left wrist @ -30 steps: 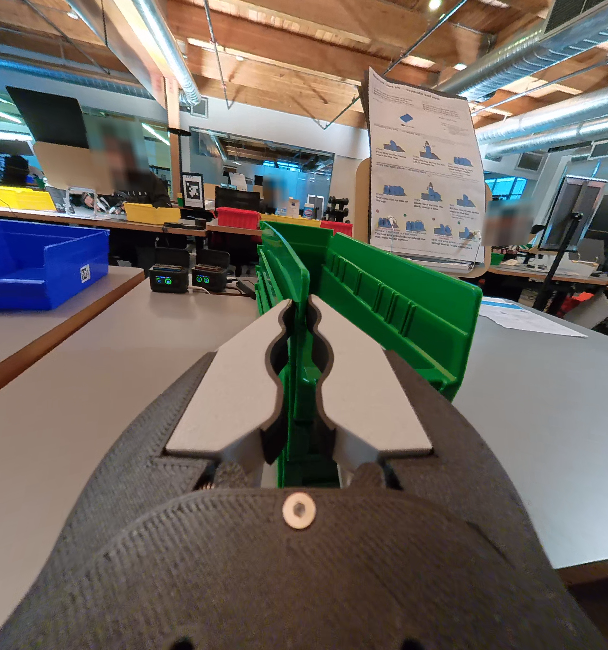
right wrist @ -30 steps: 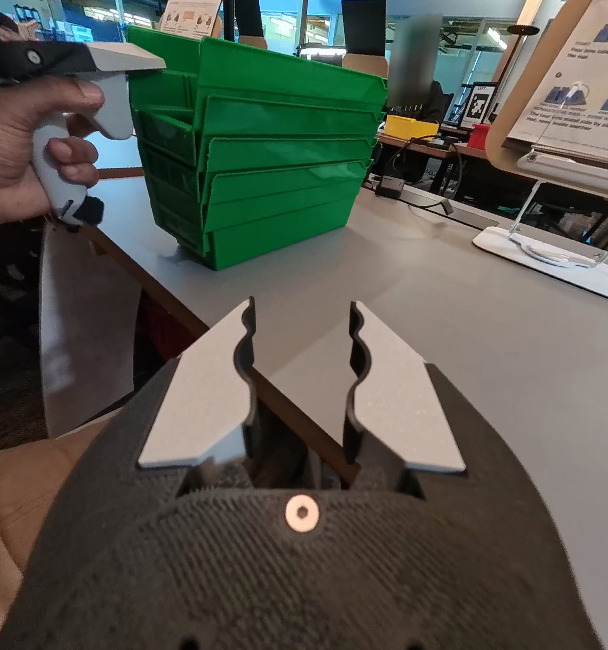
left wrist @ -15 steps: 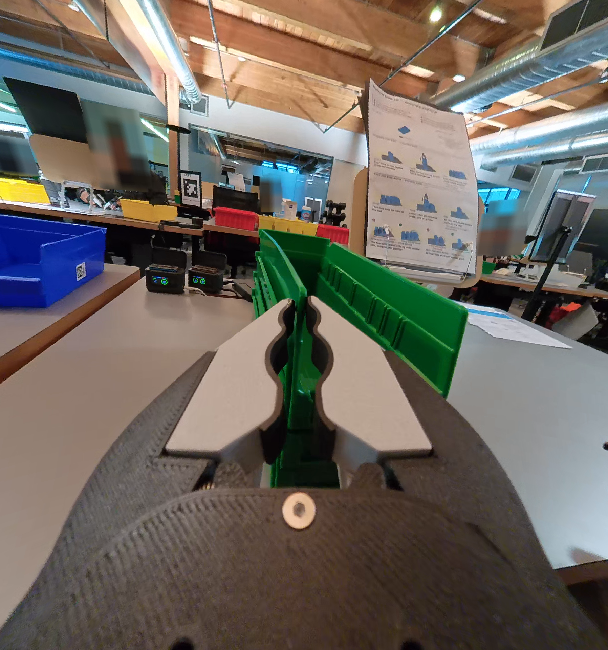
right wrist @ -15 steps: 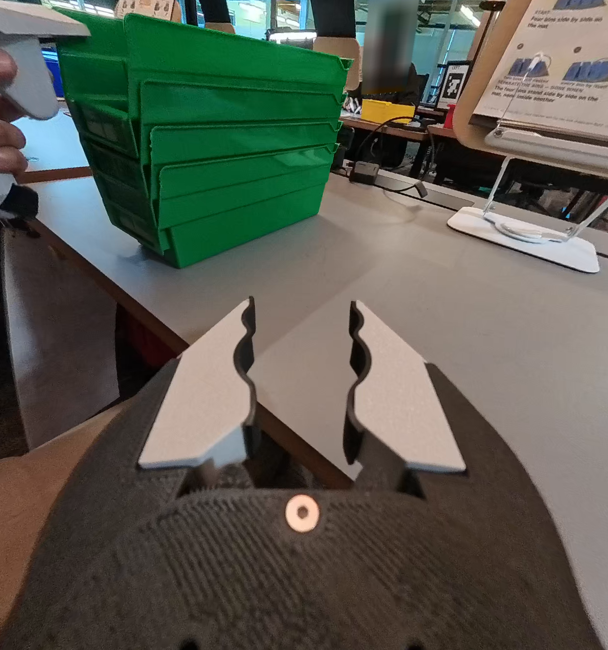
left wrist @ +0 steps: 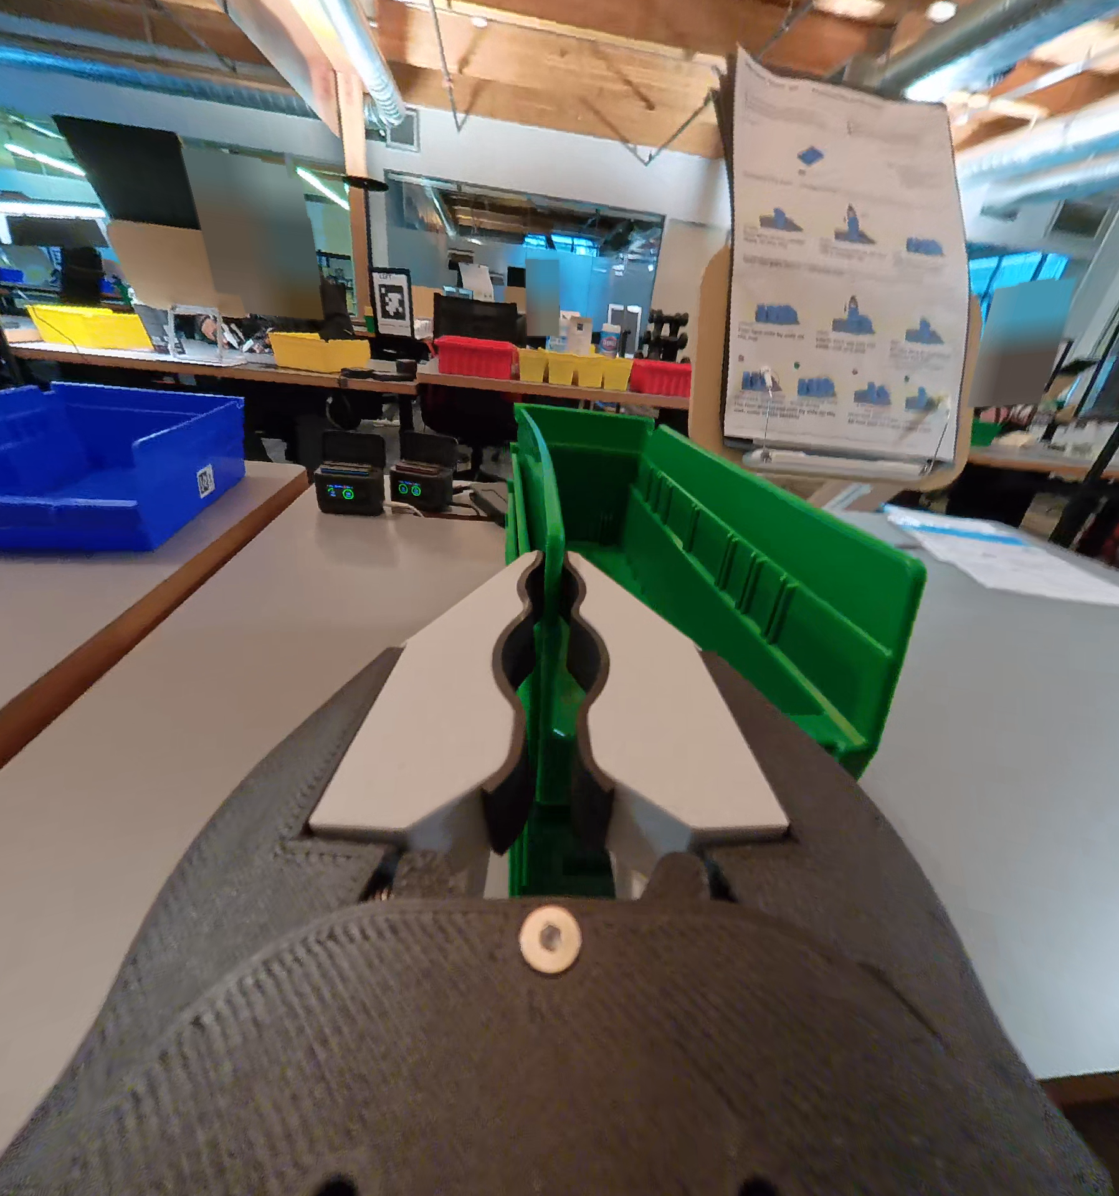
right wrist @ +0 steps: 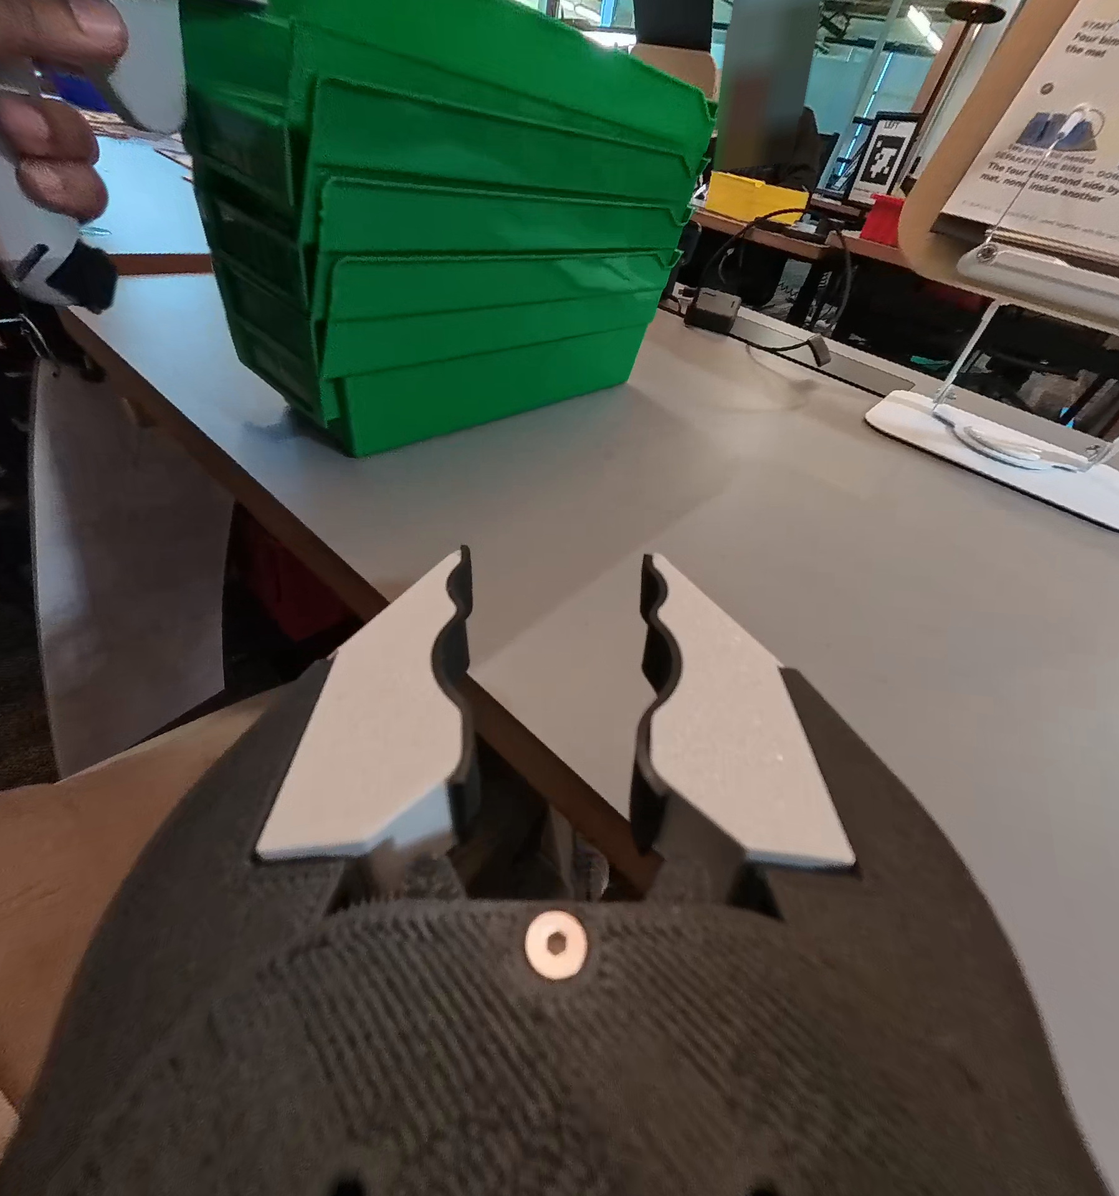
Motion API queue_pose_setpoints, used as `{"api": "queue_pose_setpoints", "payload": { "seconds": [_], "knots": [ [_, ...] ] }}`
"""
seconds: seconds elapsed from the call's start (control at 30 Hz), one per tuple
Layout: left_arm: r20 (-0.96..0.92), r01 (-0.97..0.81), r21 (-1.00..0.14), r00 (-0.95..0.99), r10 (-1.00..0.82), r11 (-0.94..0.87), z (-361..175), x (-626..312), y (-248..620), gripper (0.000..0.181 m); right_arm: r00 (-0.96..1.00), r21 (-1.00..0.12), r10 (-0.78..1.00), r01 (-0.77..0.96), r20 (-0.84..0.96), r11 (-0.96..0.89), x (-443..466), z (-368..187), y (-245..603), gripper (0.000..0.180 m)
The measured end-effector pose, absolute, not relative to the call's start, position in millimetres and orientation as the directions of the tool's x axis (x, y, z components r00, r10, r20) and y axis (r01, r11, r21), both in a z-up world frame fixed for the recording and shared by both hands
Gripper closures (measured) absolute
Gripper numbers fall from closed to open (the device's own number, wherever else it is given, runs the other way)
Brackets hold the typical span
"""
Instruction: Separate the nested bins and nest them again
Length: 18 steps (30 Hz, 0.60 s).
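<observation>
Top bin (right wrist: 479, 116) blurred, edge-cropped

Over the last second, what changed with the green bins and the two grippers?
The top green bin tilted up, pulled by the left gripper, which stayed shut on its wall. The green stack grew larger in the right wrist view. The right gripper stayed open and empty above the grey table.

blue bin (left wrist: 100, 463), instruction sheet (left wrist: 842, 272)
</observation>
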<state>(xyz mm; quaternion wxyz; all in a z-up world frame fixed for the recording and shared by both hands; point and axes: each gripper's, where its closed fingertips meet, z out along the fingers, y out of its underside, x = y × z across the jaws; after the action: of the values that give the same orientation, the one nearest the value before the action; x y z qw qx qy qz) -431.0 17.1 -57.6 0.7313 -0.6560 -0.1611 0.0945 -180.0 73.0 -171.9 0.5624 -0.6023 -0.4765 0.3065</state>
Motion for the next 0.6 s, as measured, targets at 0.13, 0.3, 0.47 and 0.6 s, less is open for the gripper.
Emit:
{"api": "queue_pose_setpoints", "payload": {
  "seconds": [0.13, 0.3, 0.47, 0.6],
  "knots": [
    [0.18, 0.12, -0.975, 0.922, 0.342, 0.189, -52, -437, 10, 0.181, 0.36, -0.97, 0.918, 0.228, 0.165, 0.085, -179, -171, 73, 0.128],
    [0.222, 0.145, -0.96, 0.916, 0.335, 0.238, -51, -436, 7, 0.181, 0.357, -0.972, 0.921, 0.224, 0.153, 0.075, -179, -171, 73, 0.129],
    [0.231, 0.146, -0.954, 0.914, 0.332, 0.262, -49, -438, 4, 0.181, 0.351, -0.975, 0.927, 0.216, 0.134, 0.059, -179, -169, 72, 0.129],
    [0.236, 0.144, -0.949, 0.914, 0.329, 0.281, -46, -438, 2, 0.181, 0.349, -0.976, 0.93, 0.214, 0.119, 0.045, -179, -169, 72, 0.129]
  ]
}}
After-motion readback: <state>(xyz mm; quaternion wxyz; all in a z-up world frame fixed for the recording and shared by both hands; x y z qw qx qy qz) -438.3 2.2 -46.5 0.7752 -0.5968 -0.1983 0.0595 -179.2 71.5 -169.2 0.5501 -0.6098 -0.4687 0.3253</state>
